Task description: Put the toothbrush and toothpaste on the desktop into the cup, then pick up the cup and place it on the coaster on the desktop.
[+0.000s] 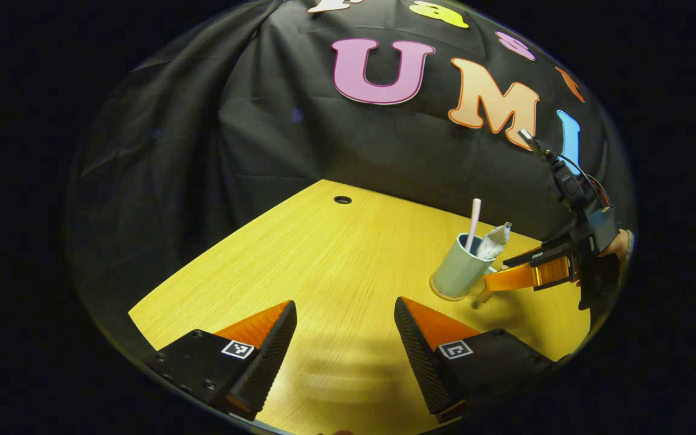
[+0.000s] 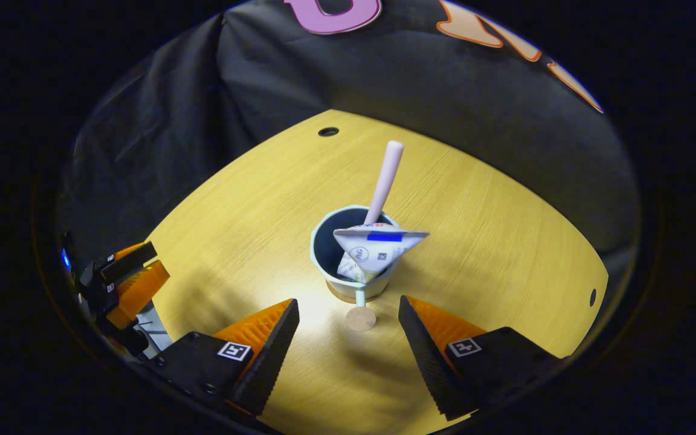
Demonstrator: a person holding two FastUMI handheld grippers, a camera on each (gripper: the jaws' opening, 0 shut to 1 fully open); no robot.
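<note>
Yellow wood-grain desktop, lit warm, backed by black cloth wall; small round hole near far edge at 12 o'clock in right gripper view, second hole at right rim around 3 o'clock. Pale green cup upright near centre of right gripper view, seated on round tan coaster, edge of which peeks out beneath base. Inside cup: pink toothbrush, handle rising and leaning toward 1 o'clock; white toothpaste tube, crimped flat end uppermost, leaning over rim toward 3 o'clock. Cup handle pointing to 6 o'clock, toward camera, small tan disc-shaped end just below it. Right gripper fingers spread wide apart, flanking but not touching cup, nothing between them; from left gripper view, right gripper at 3 o'clock, fingertip just beside cup handle, contact not determinable, held by hand. Same cup at 2 o'clock in left gripper view, on coaster, toothbrush and toothpaste projecting from mouth. Left gripper fingers wide apart over bare desktop, holding nothing, well apart from cup; also at 9 o'clock in right gripper view, low at desk edge.
</note>
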